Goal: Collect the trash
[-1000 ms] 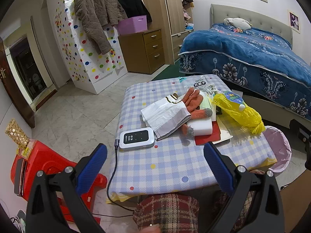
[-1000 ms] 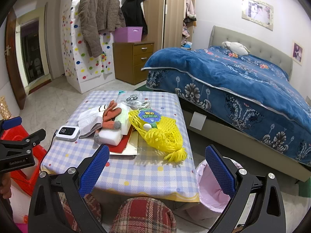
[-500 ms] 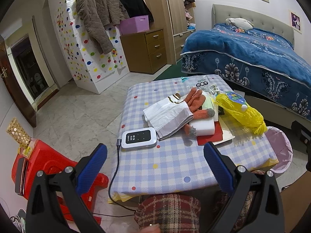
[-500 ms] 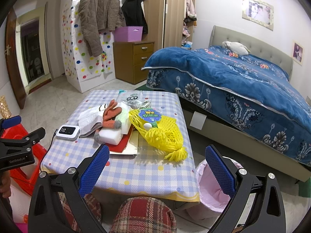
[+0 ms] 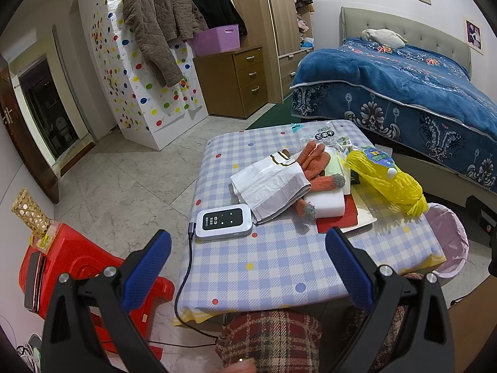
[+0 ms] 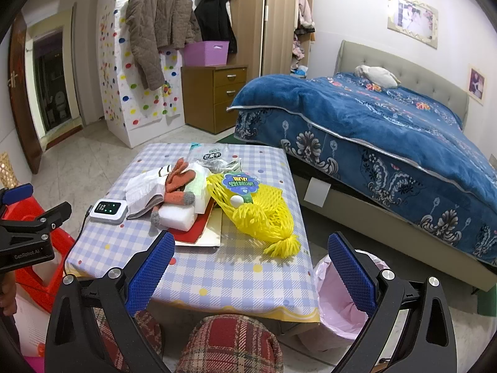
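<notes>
Both of my grippers hang wide open over the near edge of the table (image 6: pixel 236 276), the left gripper (image 5: pixel 248 264) and right gripper (image 6: pixel 251 264) holding nothing. Just past them, a yellow mesh bag (image 6: pixel 257 208) lies with its long axis running diagonally, tasselled end toward me and the pink-lined trash bin (image 6: pixel 338 298) on the floor beside the table. Farther back sits a clear snack wrapper (image 6: pixel 214 155).

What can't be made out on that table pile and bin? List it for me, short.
- Red sheet: mostly covered by the white foam block, both views.
- Pink-lined bin: its bottom is hidden by the right gripper in the right view and cut by the table edge in the left.
- Snack packet: print too small to read.
</notes>
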